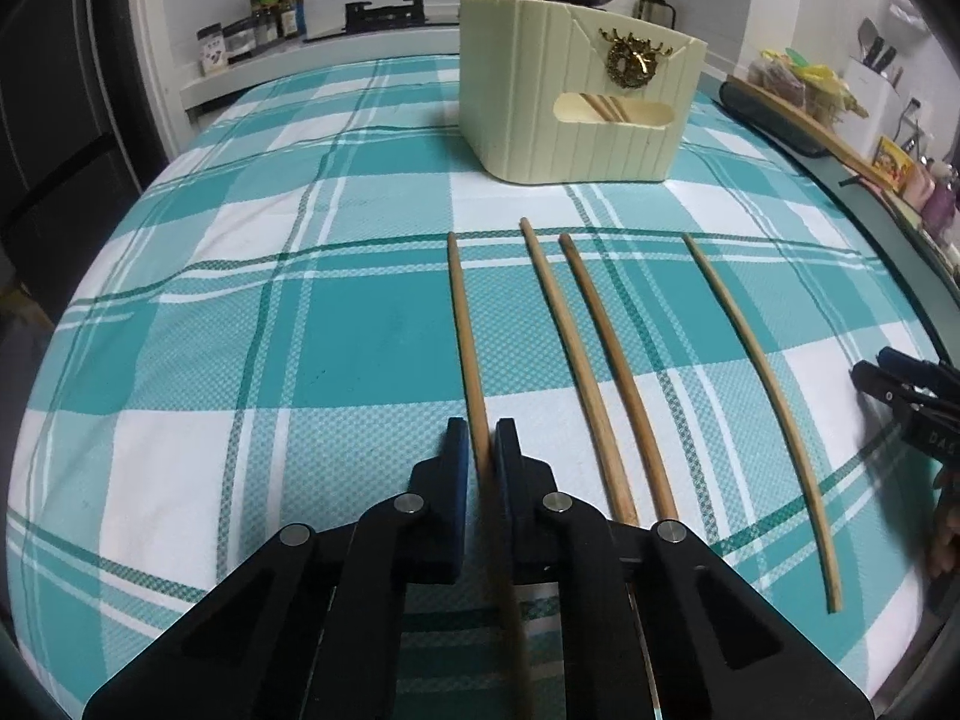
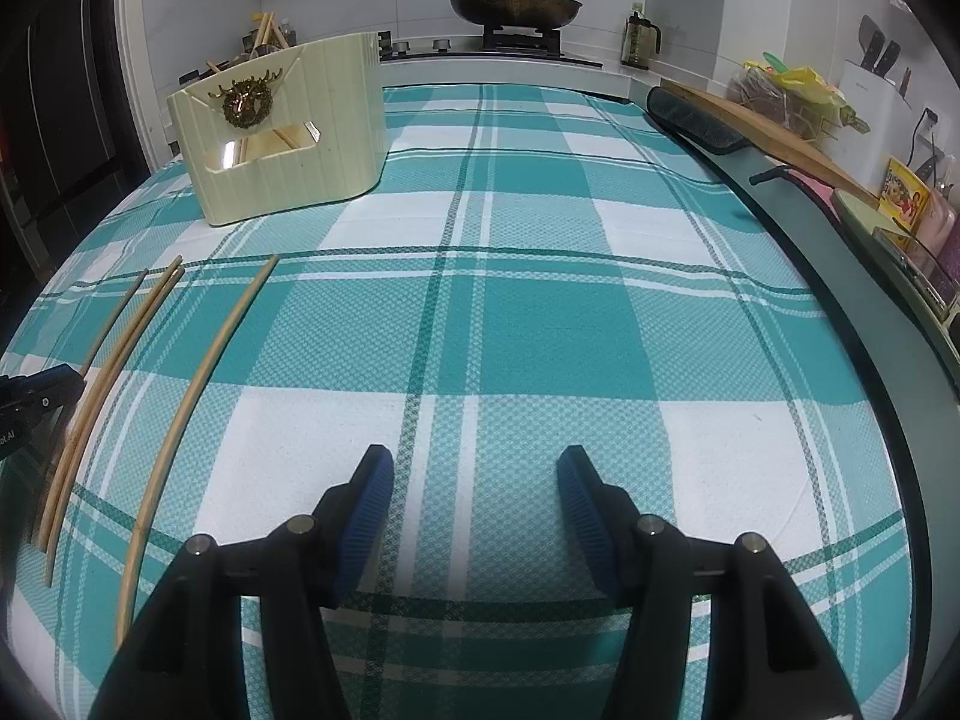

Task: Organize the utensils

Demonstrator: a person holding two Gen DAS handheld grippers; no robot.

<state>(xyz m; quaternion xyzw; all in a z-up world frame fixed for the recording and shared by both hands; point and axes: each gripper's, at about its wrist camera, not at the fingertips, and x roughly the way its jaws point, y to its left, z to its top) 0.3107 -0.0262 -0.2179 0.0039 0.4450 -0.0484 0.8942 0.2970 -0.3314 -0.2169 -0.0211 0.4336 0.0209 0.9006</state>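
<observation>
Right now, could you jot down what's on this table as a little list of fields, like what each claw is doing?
surface: checked teal and white tablecloth
left gripper: shut on leftmost chopstick
right gripper: open, holding nothing, over bare cloth
loose chopsticks: three lying side by side, the second, the third, the rightmost set a little apart
cream basket: upright at the far side, chopsticks already inside
behind the table: pan on the stove
</observation>
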